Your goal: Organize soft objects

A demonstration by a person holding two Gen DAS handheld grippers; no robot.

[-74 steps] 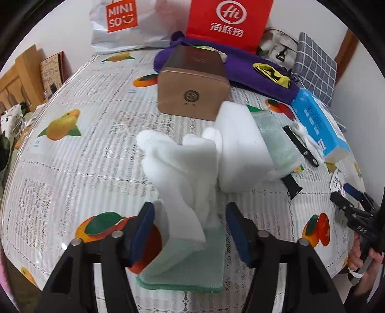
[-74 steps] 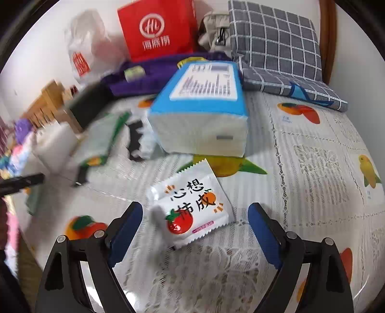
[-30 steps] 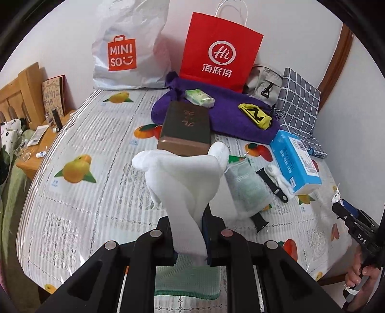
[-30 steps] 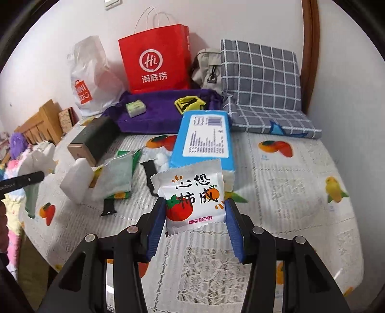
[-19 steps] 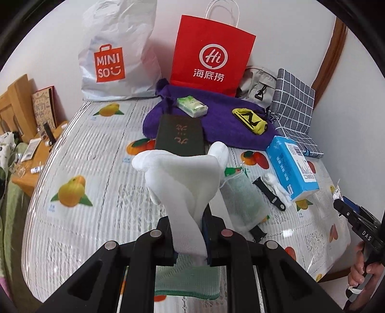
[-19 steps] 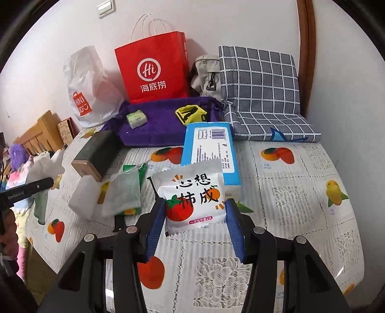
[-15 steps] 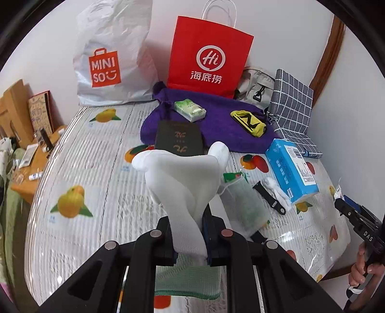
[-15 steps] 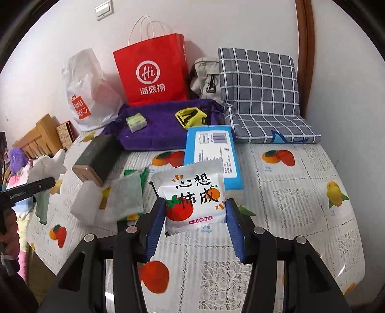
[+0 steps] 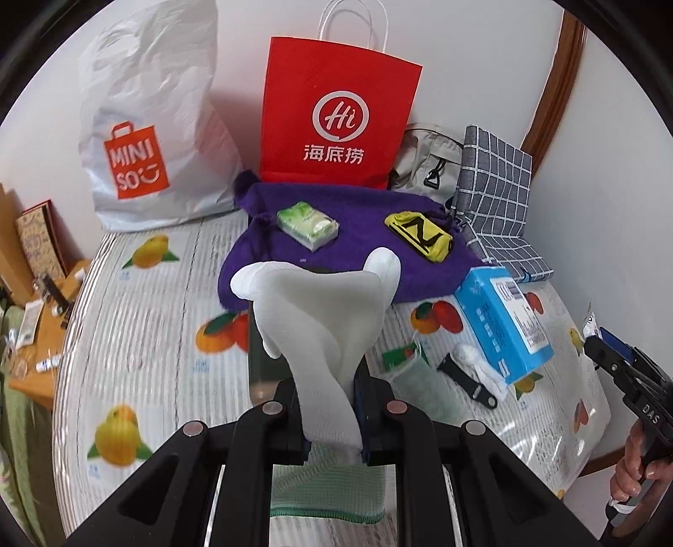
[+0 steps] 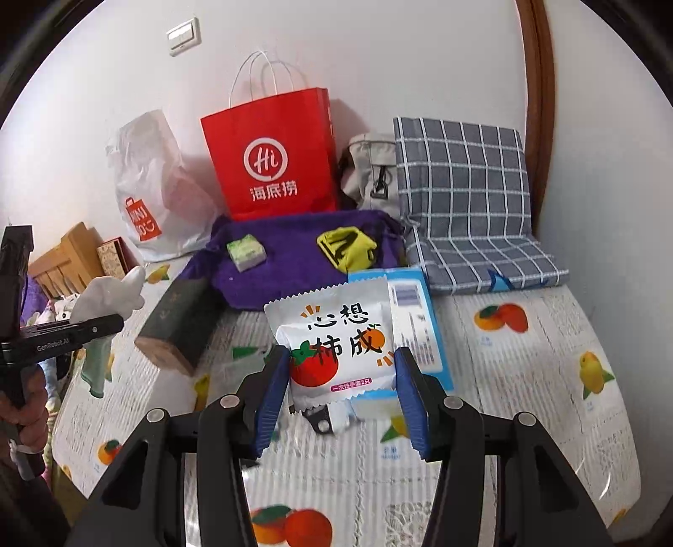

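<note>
On the fruit-print bedspread (image 9: 139,303) a tissue pack (image 9: 308,225) and yellow pouch (image 9: 420,236) already lie on the purple towel (image 9: 357,227), while the left gripper (image 9: 332,414), clamped tight on a white cloth (image 9: 324,319), and the right gripper (image 10: 340,393), half closed around a snack packet (image 10: 336,341), carry theirs above it, likely bound there next.

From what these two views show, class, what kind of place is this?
Most likely a room in a home, perhaps a bedroom. A table or bed under a fruit-print cover stands against a wall, with shopping bags, a checked cushion and a wall switch.
</note>
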